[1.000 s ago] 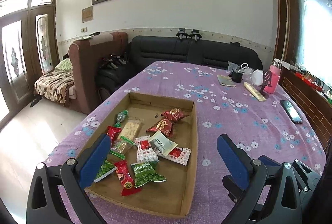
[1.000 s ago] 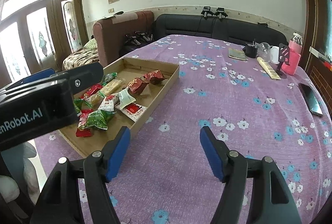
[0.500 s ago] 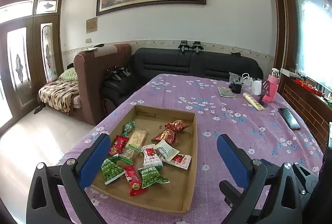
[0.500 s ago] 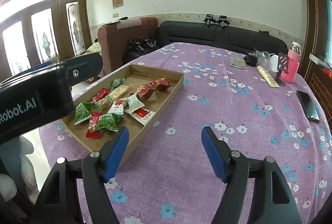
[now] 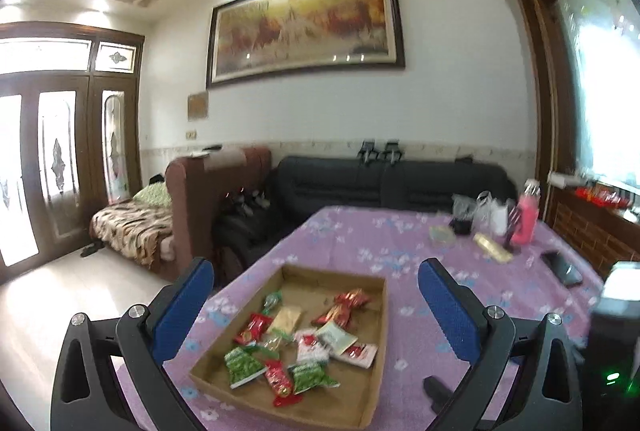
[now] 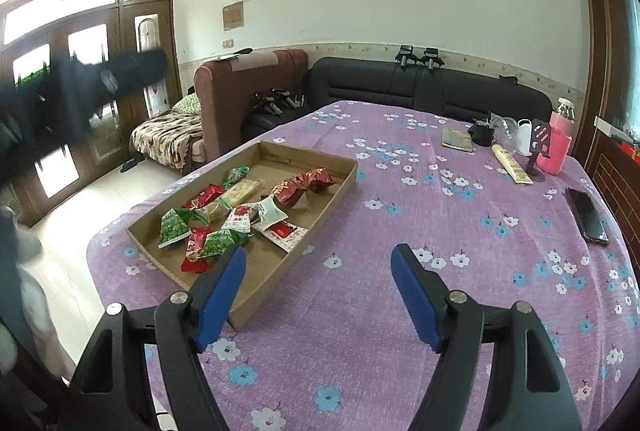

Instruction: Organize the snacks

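Observation:
A shallow cardboard tray [image 5: 376, 315] [image 6: 340, 187] lies on the purple flowered tablecloth and holds several snack packets: green ones [image 5: 244, 371] [image 6: 174, 227], red ones [image 5: 344, 309] [image 6: 298, 187], white ones [image 5: 336, 337] and a beige bar [image 6: 242, 191]. My left gripper [image 5: 316, 279] is open and empty, held high above and behind the tray. My right gripper [image 6: 318, 263] is open and empty, above the tablecloth just right of the tray's near corner.
At the table's far right stand a pink bottle [image 6: 558, 143], a white cup [image 6: 524, 141], a black cup [image 6: 482, 133], a booklet [image 6: 456, 139], a long beige pack [image 6: 512, 169] and a phone [image 6: 586, 213]. Black sofa [image 6: 420, 87] and brown armchair [image 6: 236, 99] beyond.
Both grippers have risen and pulled back from the tray. The left one lifted far more, so the tray now sits low in its view. Both stayed open.

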A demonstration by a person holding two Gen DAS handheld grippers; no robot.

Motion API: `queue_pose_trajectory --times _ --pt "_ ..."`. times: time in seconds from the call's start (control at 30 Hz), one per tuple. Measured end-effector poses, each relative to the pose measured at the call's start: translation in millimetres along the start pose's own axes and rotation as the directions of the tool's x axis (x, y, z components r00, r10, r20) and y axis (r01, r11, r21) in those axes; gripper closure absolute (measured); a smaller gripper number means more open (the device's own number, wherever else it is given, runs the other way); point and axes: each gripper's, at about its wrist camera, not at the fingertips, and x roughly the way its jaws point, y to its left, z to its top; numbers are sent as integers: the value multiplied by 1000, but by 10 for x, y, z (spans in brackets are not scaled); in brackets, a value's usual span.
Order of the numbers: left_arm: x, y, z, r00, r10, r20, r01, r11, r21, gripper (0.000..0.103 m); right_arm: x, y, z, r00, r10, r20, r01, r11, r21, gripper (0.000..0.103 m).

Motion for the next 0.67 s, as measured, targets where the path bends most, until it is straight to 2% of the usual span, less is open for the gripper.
queue_pose_trajectory --times 0.07,0.2,0.3,0.4,0.57,0.67 --pt "-31 15 -9 1000 -26 7 26 999 -24 0 -5 2 -4 1000 2 1 -2 1000 -1 28" --pt "17 -51 -77 1000 4 -6 -4 1000 15 0 -9 5 -23 1000 7 -2 -7 1000 2 28" --pt "95 -62 -109 997 -47 -58 47 999 -2 0 10 -4 -42 1000 7 -8 -7 1000 3 28" --pt "207 -34 -147 986 -117 -117 112 993 -49 0 39 1 -58 1000 8 -15 -8 1000 -3 28" --pt "357 -29 -223 972 -142 -186 130 989 -75 0 85 41 -101 1000 16 -27 -16 1000 -25 28" --pt "463 -115 -254 962 -133 -239 127 991 -41 0 99 -24 -93 999 -4 -32 3 1000 -18 28"
